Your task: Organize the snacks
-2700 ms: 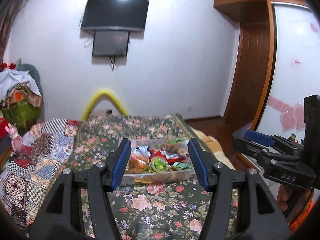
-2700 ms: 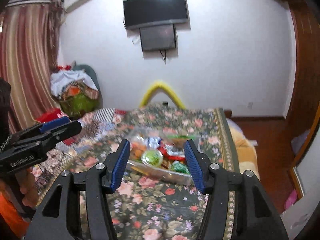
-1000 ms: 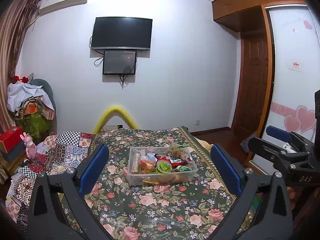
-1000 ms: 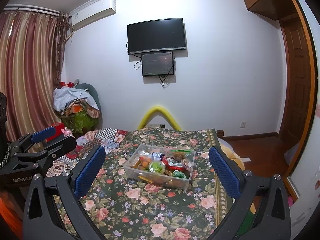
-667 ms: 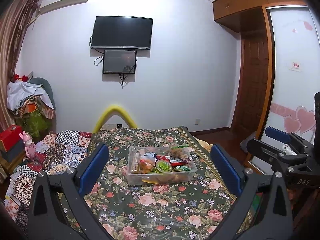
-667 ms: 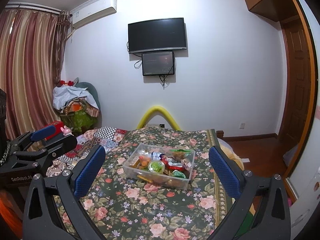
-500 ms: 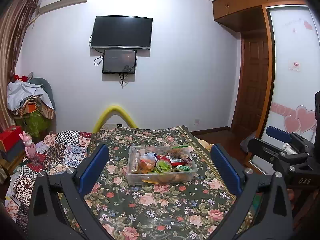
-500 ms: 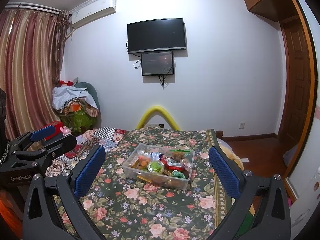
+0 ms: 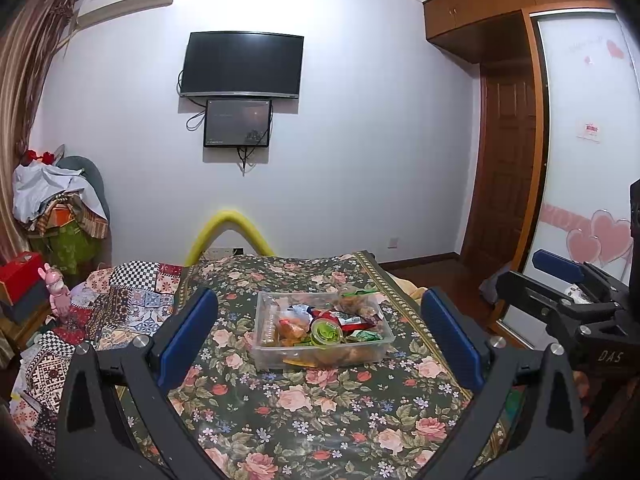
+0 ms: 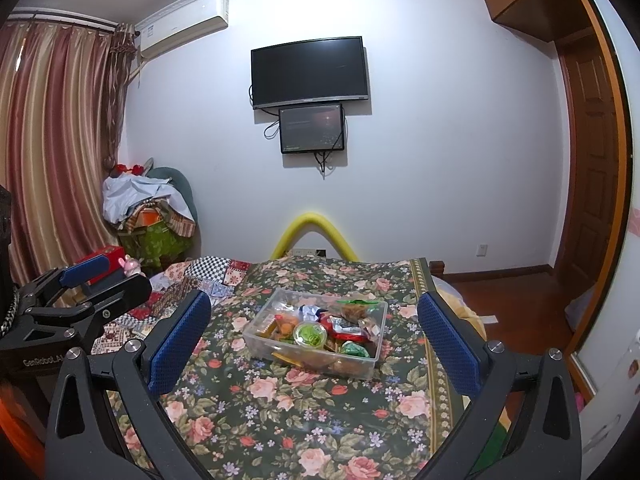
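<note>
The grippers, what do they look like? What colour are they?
Each hand-held gripper is a black frame with two long fingers, blue textured pads and silver screws. The left gripper shows in the right view with "GenRobot.AI" in white on its body. The right gripper shows in the left view with white letters "DAS". No cables show.

A dark green cloth with pink roses lies beside a checkered patchwork quilt. The clear bin holds red, green and orange packets. Curtains are striped red-gold.
</note>
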Demonstrator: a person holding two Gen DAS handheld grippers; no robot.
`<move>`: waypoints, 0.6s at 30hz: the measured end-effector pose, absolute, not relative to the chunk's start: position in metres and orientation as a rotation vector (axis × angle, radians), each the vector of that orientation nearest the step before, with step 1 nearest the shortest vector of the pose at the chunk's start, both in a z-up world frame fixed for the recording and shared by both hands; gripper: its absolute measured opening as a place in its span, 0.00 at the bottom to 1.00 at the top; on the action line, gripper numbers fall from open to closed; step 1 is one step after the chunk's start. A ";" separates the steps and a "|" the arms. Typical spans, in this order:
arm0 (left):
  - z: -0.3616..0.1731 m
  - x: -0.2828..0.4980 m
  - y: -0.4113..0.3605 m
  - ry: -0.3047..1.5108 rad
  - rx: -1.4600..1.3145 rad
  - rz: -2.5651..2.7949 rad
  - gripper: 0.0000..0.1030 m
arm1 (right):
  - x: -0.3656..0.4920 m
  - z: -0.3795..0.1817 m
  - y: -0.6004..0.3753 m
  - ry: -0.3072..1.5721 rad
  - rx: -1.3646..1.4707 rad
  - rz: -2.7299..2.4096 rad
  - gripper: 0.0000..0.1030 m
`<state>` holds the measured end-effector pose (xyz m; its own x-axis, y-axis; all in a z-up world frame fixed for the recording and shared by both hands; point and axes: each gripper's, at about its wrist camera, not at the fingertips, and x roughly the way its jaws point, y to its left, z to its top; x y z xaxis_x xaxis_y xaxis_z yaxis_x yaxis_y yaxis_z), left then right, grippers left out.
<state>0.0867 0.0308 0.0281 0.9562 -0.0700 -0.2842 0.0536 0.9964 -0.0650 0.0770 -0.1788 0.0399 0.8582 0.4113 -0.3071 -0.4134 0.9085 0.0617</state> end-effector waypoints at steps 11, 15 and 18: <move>0.028 0.085 0.029 0.295 -0.057 -0.091 1.00 | 0.076 0.040 -0.178 0.319 -0.007 0.429 1.00; 0.028 0.085 0.028 0.299 -0.052 -0.097 1.00 | 0.077 0.040 -0.179 0.318 -0.006 0.429 1.00; 0.028 0.085 0.028 0.295 -0.052 -0.093 1.00 | 0.076 0.041 -0.178 0.322 -0.007 0.431 1.00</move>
<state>0.0849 0.0281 0.0279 0.9525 -0.0991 -0.2879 0.0839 0.9944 -0.0644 0.0761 -0.1775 0.0407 0.8591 0.4090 -0.3078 -0.4112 0.9095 0.0609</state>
